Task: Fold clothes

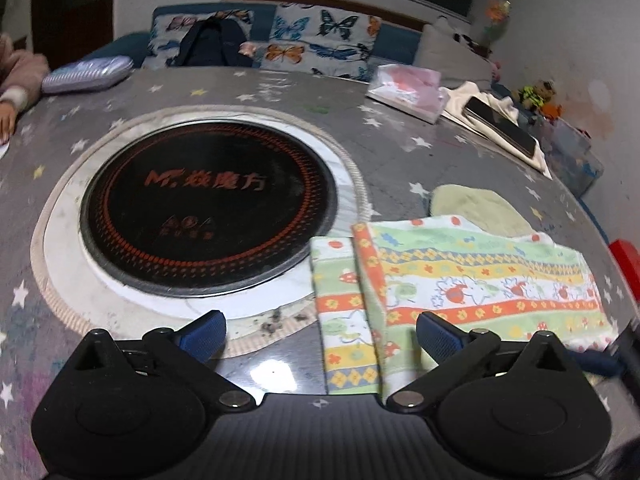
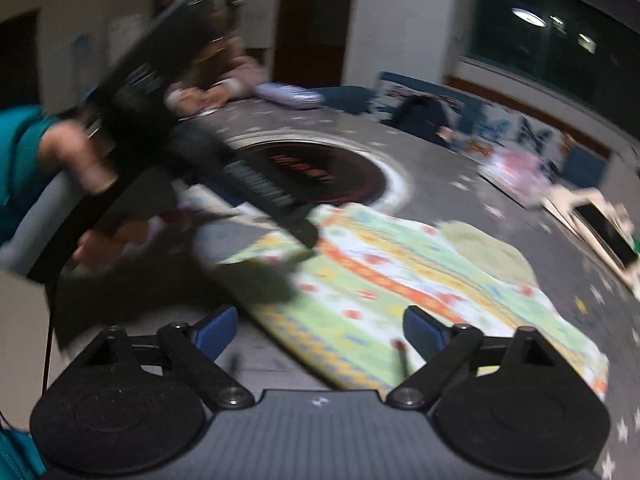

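Folded cloth near table edge, both tongs agape

L gripper: jaws spread wide, blue-padded fingers well apart, nothing between them. It hangs low, tilted fwd & down. In the R wrist view the L gripper body shows as a dark, blurred bar at upper left, w/ the person's hand wrapped on its handle; teal sleeve behind. R gripper: jaws also spread wide, fingers apart, gripping nothing, angled down. R view is motion-blurred.
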Motion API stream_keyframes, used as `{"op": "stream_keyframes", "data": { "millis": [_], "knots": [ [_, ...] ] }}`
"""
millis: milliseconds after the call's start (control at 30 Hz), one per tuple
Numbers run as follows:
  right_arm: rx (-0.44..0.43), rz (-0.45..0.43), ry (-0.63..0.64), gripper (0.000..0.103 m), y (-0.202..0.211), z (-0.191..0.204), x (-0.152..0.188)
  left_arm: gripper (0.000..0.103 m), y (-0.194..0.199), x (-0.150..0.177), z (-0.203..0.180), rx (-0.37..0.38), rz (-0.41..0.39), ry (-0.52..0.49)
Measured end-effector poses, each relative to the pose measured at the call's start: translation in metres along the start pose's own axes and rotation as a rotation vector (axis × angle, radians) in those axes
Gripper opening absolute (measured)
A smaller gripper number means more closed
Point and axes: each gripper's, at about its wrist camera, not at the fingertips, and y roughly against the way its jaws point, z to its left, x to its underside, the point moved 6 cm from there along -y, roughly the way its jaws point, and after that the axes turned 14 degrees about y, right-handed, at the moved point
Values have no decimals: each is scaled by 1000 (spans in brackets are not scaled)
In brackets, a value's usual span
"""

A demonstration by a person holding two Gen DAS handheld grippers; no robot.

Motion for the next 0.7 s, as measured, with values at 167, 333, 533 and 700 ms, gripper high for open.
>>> {"op": "stream_keyframes", "data": {
  "millis": [167, 333, 533, 700],
  "knots": [
    [-32, 14, 116, 74, -21, 31, -11, 103, 3, -4, 9, -7, -1, 39],
    [-19, 12, 155, 55, -31, 35, -20, 103, 7, -7, 13, 10, 13, 73],
    [-50, -6, 58, 22, -25, 20, -22, 103, 3, -10, 17, 84, 84, 182],
    [-82, -75, -88, 15, -8, -3, -27, 103, -1, -12, 17, 198, 157, 366]
  ]
}}
